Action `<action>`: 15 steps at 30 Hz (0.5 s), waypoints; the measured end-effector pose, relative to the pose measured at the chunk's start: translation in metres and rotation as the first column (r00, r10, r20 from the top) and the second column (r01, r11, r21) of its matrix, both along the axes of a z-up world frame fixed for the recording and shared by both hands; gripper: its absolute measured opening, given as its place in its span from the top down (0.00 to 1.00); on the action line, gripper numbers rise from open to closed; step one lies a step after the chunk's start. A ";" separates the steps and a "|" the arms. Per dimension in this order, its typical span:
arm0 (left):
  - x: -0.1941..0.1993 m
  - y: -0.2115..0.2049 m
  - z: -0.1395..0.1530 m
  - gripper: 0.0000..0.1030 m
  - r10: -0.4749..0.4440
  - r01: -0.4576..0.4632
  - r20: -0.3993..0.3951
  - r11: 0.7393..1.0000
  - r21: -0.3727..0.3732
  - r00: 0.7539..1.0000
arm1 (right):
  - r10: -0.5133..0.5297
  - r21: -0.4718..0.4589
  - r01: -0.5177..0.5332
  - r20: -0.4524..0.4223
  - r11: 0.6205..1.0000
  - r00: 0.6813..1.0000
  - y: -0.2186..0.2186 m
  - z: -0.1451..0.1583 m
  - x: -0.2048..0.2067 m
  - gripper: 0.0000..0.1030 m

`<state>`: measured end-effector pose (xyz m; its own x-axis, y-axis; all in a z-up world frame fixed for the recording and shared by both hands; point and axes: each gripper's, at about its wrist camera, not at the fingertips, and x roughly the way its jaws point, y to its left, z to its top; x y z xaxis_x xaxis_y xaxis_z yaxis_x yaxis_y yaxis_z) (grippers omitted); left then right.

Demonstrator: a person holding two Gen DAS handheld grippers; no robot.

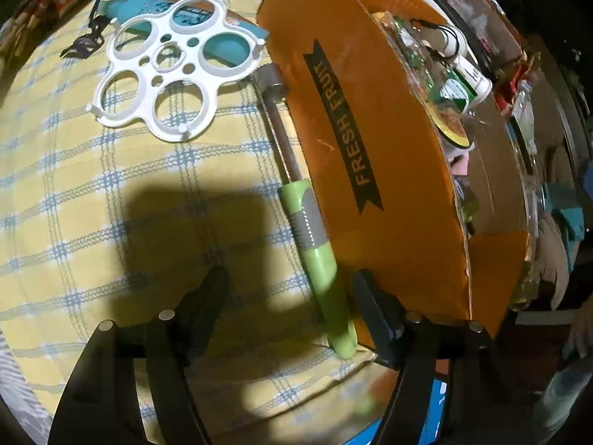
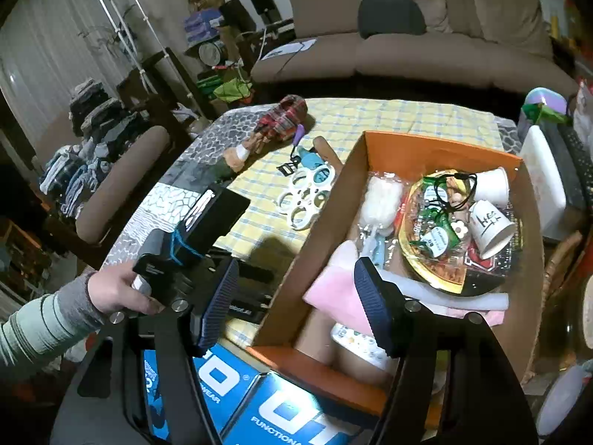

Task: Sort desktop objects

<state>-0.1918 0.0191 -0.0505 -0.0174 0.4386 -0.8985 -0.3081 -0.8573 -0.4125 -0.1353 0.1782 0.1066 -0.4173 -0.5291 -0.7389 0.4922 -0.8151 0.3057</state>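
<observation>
A green-and-grey handled kitchen tool (image 1: pixel 315 233) with a metal shaft lies on the checked tablecloth against the side of the orange "FRESH FRUIT" box (image 1: pixel 370 141). My left gripper (image 1: pixel 292 296) is open and low, its fingers on either side of the tool's handle end. My right gripper (image 2: pixel 296 296) is open and empty, held above the near left wall of the box (image 2: pixel 315 230). The box holds paper cups (image 2: pixel 489 222), a packaged plate, a white puff and pink cloth. The left gripper's body (image 2: pixel 192 252) and the hand holding it show in the right wrist view.
A white plastic ring tray (image 1: pixel 174 63) lies on a teal item (image 1: pixel 222 44) further back on the cloth. An eyelash curler (image 1: pixel 92 26) and a plaid cloth doll (image 2: pixel 274 122) lie beyond. Blue boxes (image 2: pixel 259 408) sit at the near edge. A sofa stands behind.
</observation>
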 end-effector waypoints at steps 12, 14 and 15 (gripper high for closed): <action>0.011 -0.041 0.002 0.30 0.009 -0.056 -0.169 0.960 -0.275 0.986 | 0.048 0.076 -0.047 -0.009 0.996 0.999 -0.033 0.007 0.001 0.40; 0.015 -0.068 0.014 0.30 0.099 -0.127 -0.183 0.981 -0.147 0.978 | 0.050 0.090 -0.050 0.003 0.995 0.999 -0.046 0.008 -0.011 0.40; 0.018 -0.074 0.018 0.30 0.123 -0.146 -0.189 0.982 -0.116 0.974 | 0.054 0.094 -0.055 0.010 0.994 0.998 -0.052 0.009 -0.017 0.47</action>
<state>-0.1736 -0.0545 -0.0322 -0.2354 0.3025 -0.9236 -0.2454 -0.9380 -0.2447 -0.1527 0.1266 0.1152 -0.3840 -0.4783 -0.7898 0.5344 -0.8127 0.2324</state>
